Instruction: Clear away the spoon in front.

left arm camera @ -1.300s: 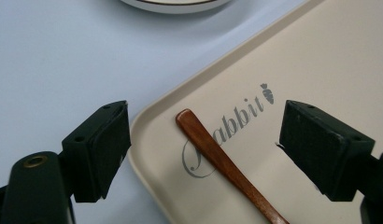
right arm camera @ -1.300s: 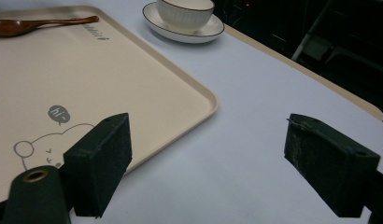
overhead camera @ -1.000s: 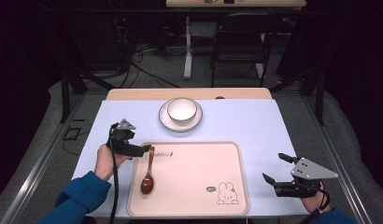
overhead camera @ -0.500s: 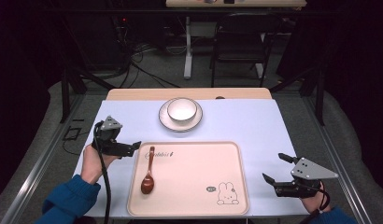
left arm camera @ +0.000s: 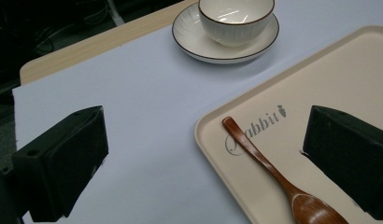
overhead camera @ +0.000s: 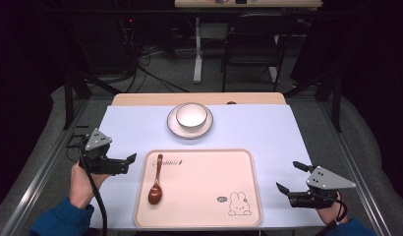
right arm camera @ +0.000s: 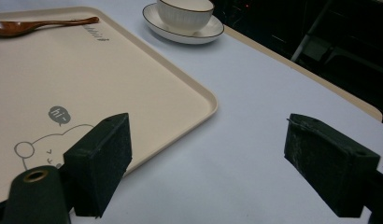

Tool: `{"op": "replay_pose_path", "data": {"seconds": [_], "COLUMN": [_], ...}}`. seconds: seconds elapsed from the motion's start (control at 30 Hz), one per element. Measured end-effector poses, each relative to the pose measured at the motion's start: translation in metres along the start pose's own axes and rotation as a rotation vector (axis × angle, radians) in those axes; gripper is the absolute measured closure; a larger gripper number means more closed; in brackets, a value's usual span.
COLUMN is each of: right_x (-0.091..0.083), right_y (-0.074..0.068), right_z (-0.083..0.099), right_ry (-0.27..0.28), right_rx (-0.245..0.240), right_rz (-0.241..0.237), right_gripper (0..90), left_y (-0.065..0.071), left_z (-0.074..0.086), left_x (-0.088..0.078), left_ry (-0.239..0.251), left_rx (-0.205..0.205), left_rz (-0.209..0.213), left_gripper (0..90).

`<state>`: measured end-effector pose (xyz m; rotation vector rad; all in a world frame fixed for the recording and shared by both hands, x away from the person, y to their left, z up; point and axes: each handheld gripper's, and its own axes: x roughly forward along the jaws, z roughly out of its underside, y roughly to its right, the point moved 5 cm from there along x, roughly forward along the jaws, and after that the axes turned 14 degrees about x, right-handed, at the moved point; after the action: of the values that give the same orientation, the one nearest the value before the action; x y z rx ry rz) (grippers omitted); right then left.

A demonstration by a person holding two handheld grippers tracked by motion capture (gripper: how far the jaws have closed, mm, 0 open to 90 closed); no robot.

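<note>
Left gripper view: tray [left arm camera: 348, 60] reads "Rabbit"; left gripper [left arm camera: 203, 158] just opened wide, empty, spoon [left arm camera: 273, 179] untouched. Right gripper [right arm camera: 208, 163] open, empty.

Left gripper [overhead camera: 131, 160]: carried in the left hand [overhead camera: 82, 178] at the near left, blue sleeve [overhead camera: 62, 220] at the forearm, grey plate uppermost, fingers [left arm camera: 63, 161] pointed level toward the right. Jaws just opened wide, nothing held between them.

Right gripper [overhead camera: 290, 176]: gripped in the right hand [overhead camera: 337, 209] at the near right, fingers [right arm camera: 103, 158] directed left and away. Jaws spread apart, nothing gripped.
</note>
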<state>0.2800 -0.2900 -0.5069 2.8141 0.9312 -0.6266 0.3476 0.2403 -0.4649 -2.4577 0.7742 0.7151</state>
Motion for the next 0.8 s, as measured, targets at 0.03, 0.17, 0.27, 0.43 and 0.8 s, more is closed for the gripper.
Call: {"op": "replay_pose_path", "data": {"seconds": [0.03, 0.17, 0.27, 0.43, 0.8], "right_x": [0.000, 0.000, 0.000, 0.000, 0.001], "right_y": [0.000, 0.000, 0.000, 0.000, 0.000], "right_z": [0.000, 0.000, 0.000, 0.000, 0.000], "right_ry": [0.001, 0.000, 0.000, 0.001, -0.005], "right_rx": [0.000, 0.001, 0.001, 0.001, 0.001], "right_rz": [-0.001, 0.000, 0.000, 0.000, -0.002], "right_gripper": [14.2, 14.2, 14.2, 14.2, 14.2], "left_y": [0.000, 0.002, 0.004, 0.010, 0.017], "left_z": [0.002, 0.012, 0.017, 0.030, 0.055], "left_x": [-0.002, -0.010, -0.013, -0.019, -0.021], "left_ry": [0.007, 0.014, 0.016, 0.024, 0.051], "left_rx": [-0.003, -0.010, -0.016, -0.027, -0.080], "left_rz": [-0.012, -0.033, -0.041, -0.059, -0.080], "left_gripper": [0.0, 0.0, 0.0, 0.0, 0.0]}}
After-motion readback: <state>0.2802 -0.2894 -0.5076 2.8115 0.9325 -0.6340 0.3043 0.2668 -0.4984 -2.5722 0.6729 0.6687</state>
